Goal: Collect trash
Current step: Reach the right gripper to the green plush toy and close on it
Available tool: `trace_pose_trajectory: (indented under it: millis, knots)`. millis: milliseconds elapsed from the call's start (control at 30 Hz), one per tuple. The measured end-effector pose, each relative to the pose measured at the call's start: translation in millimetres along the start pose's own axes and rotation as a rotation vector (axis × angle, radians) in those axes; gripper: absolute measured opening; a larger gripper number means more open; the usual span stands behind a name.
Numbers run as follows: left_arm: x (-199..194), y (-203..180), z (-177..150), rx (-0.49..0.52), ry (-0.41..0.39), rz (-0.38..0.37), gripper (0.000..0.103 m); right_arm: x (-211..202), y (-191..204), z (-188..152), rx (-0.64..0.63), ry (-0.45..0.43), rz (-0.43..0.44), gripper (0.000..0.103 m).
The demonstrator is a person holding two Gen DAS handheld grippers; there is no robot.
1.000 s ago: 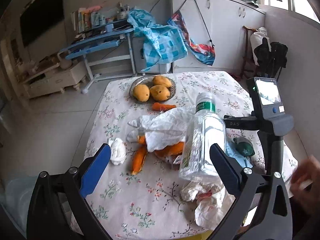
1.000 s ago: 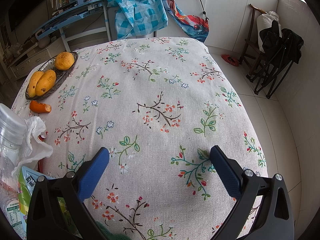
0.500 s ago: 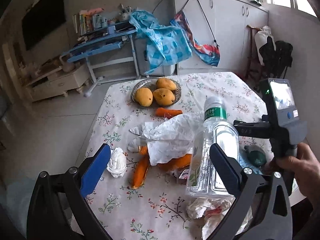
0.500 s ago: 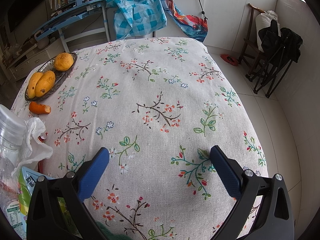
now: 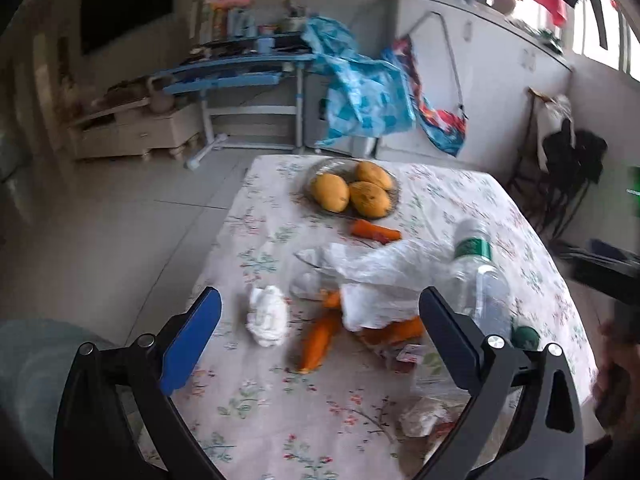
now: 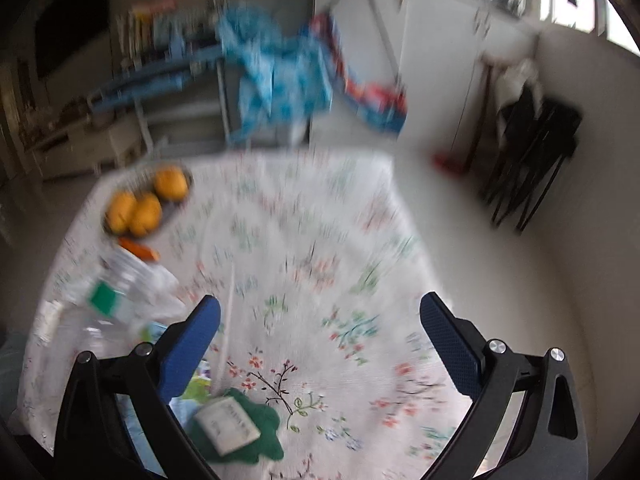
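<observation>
On the floral-clothed counter the trash lies clustered: a crumpled tissue, a white plastic bag and a clear bottle with a green label. I judge all three light; the tissue and bag soft, best pinched at a bunched fold, the bottle slick and crushable, best taken across its body. I can read no writing; a tag on the green item is blurred. Left gripper and right gripper both have jaws spread wide, holding nothing.
</observation>
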State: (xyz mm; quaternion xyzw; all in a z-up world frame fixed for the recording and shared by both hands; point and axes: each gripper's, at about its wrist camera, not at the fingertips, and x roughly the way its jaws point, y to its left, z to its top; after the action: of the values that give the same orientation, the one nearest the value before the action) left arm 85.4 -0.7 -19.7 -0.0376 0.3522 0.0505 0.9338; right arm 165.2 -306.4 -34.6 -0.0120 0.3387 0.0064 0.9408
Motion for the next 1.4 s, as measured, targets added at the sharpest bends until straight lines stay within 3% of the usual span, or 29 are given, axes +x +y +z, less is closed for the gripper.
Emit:
trace_pose_trajectory:
  millis: [100,233,467,767,1400]
  knots:
    - [-3,10,-2,-0.002,-0.034,0.054,0.096,-27,0,-4,0.056,-0.034,0.147,0.096]
    - [4,20,-3,-0.019,-0.017,0.077,0.096,-21,7,-21,0.087,0.037,0.229,0.096]
    - [11,25,-3,-0.033,-0.015,0.086,0.096,-28,7,-14,0.061,-0.035,0.261,0.096]
    - [10,12,-2,0.004,-0.022,0.031,0.096,-7,-13,-24,0.137,0.073,0.290,0.096]
    - [3,1,-3,0.041,-0.032,0.014,0.096,1,1,-37,0.055,0.171,0.298,0.096]
